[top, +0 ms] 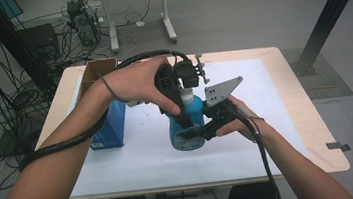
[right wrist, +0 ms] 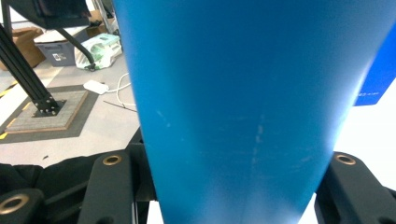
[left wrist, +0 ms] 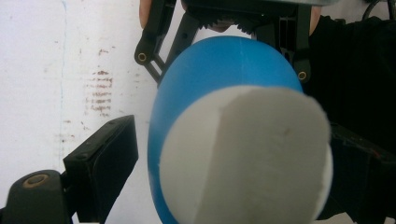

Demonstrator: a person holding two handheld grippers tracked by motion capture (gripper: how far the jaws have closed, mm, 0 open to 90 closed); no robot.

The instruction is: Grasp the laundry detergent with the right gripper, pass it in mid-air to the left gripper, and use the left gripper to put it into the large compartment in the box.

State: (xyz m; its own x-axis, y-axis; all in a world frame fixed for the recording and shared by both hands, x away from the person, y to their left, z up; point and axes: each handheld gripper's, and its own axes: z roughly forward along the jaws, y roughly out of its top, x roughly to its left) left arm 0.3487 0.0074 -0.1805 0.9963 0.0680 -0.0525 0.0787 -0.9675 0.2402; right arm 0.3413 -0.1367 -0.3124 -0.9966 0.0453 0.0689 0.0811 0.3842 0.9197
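A blue bottle [top: 191, 109] with a white cap [left wrist: 247, 158] stands upright on the white mat [top: 265, 99]. My right gripper [top: 196, 132] comes in from the right and is shut on the bottle's lower body [right wrist: 243, 93], one black jaw on each side. My left gripper [top: 183, 91] hangs over the bottle's top, pointing down. Its jaws stand on either side of the cap, open, with a strip of mat showing between the left finger [left wrist: 100, 163] and the bottle. In the left gripper view the right gripper's fingers [left wrist: 148, 51] clasp the bottle farther down.
A blue carton [top: 112, 127] stands on the mat just left of the bottle. Behind it, an open cardboard box [top: 96, 71] sits at the table's back left corner. The wooden table edge [top: 313, 124] runs along the right. Cables and black frame posts surround the table.
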